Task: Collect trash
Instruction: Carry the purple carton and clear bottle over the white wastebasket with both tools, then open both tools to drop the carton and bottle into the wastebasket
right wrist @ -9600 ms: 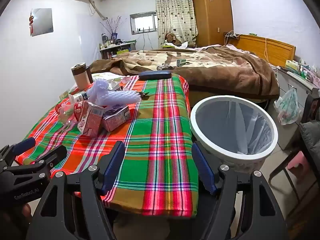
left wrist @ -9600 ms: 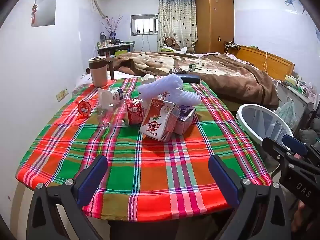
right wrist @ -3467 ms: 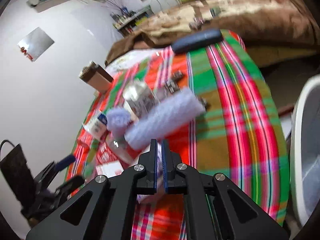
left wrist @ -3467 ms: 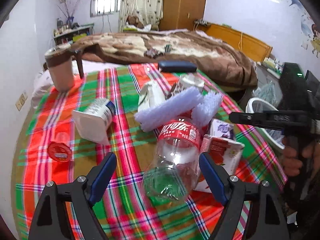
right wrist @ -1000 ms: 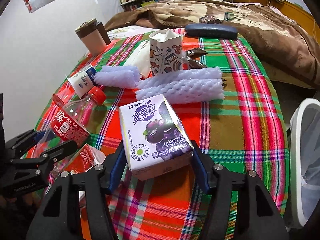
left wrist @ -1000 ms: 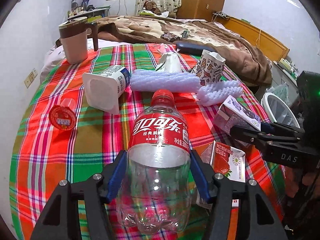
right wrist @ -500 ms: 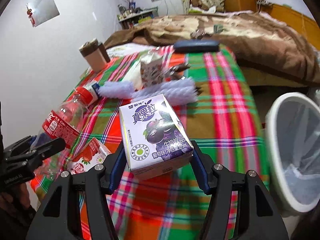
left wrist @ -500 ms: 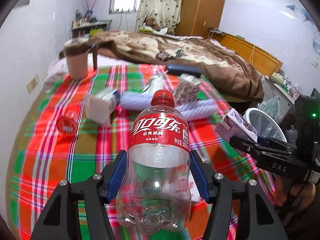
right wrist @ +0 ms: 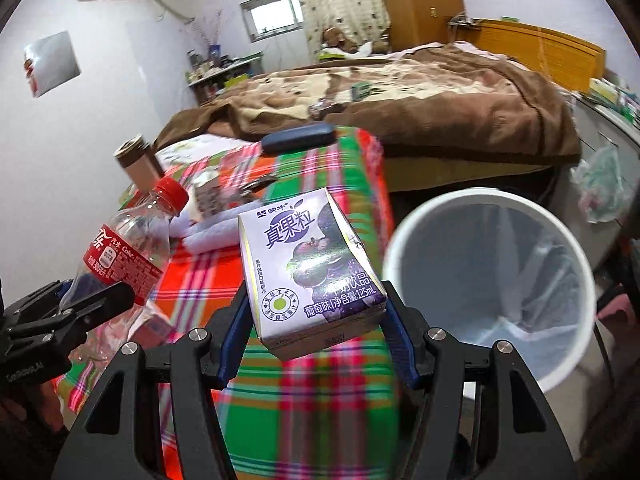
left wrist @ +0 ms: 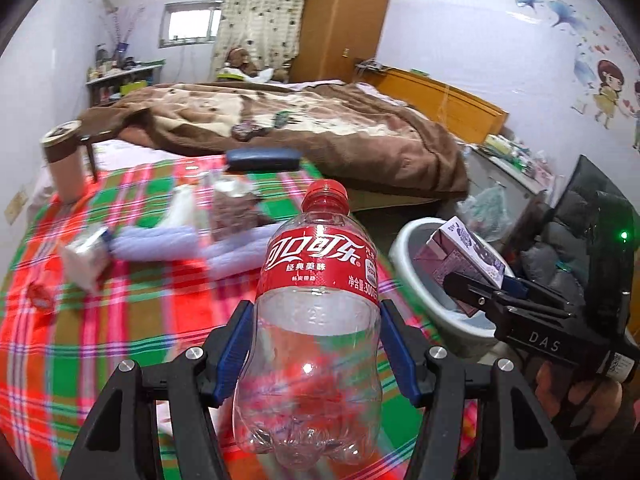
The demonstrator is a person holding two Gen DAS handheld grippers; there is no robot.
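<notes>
Your left gripper (left wrist: 316, 354) is clamping the clear cola bottle (left wrist: 316, 320) by its lower body, blue pads pressing in from both sides. The bottle is standing upright between them, red cap on top, red label facing you, lifted clear of the bench (left wrist: 120, 320). From the right wrist view the same bottle (right wrist: 124, 256) is leaning slightly, held up to the left of the carton.

Your right gripper (right wrist: 316, 336) is squeezing the purple milk carton (right wrist: 312, 268) at its lower edges, the printed front turned toward the camera and the carton tilted a little. It is hanging in the air just left of the white trash bin (right wrist: 568, 360), near the rim but not over the opening. The bin is standing on the floor beside the bench's right edge, lined with a thin clear bag. In the left wrist view the carton (left wrist: 460, 260) is showing in front of the bin (left wrist: 404, 248).

Behind the bin's near side, the plaid-covered bench is carrying the remaining litter: pale purple foam netting (left wrist: 160, 242), a white yoghurt cup (left wrist: 86, 256) lying on its side, a patterned paper cup (left wrist: 232, 208), and a red item (left wrist: 38, 294) too blurred to name. A brown tumbler (left wrist: 64, 168) and a dark case (left wrist: 262, 159) are sitting at the bench's far end, toward the bed (left wrist: 320, 128).
</notes>
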